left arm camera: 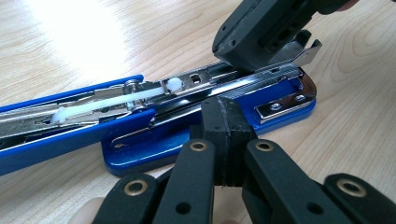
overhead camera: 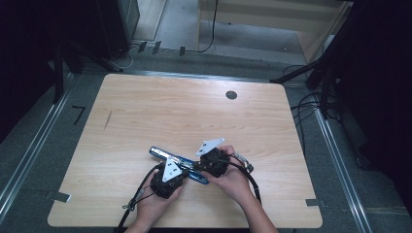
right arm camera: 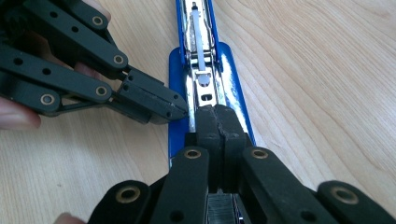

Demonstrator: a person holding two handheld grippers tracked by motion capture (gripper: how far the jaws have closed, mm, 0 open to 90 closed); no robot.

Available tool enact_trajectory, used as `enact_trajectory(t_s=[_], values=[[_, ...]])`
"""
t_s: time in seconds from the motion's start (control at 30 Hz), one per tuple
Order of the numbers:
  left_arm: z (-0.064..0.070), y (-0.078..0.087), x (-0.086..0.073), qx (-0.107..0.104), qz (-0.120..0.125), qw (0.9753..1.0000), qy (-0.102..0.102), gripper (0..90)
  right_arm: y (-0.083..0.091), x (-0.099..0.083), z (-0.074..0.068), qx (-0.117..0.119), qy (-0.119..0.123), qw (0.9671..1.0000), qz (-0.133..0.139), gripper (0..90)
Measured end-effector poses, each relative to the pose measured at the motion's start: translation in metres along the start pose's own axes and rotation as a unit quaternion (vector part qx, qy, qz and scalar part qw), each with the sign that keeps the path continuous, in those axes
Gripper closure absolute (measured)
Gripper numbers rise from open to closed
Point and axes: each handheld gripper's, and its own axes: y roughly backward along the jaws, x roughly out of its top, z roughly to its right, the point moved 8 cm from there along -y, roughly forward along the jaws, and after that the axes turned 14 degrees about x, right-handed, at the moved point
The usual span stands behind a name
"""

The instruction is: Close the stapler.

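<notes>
One opened blue metal stapler (overhead camera: 160, 154) lies near six o'clock on one light wooden table (overhead camera: 145, 111), with two black two-jaw grippers, the left gripper (overhead camera: 171, 177) and the right gripper (overhead camera: 206, 162), and one round dark grommet (overhead camera: 231, 95) toward one o'clock.

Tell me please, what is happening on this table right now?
A person works on an opened blue stapler lying on the wooden table, one gripper in each hand. The left gripper, jaws closed together, presses against the side of the stapler's base. The right gripper holds a strip of staples between its closed jaws and sets it on the open metal channel. It looks like the stapler is being refilled, and the lid is still open.
</notes>
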Motion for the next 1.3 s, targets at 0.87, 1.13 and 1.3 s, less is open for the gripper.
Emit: enact_trajectory(t_s=[0.87,1.13,1.3], values=[[-0.006,0.001,-0.001,0.003,0.001,0.9999,0.013,90.0,0.006,0.007,-0.002,0.004,-0.003,0.9997,0.022,90.0],[-0.018,0.006,-0.002,0.005,-0.011,0.9997,0.021,90.0,0.006,0.023,-0.006,0.003,0.005,0.9995,0.031,90.0],[-0.038,0.011,-0.005,0.02,-0.017,0.9988,0.042,90.0,0.006,0.029,-0.005,-0.003,0.007,0.9992,0.04,90.0]])
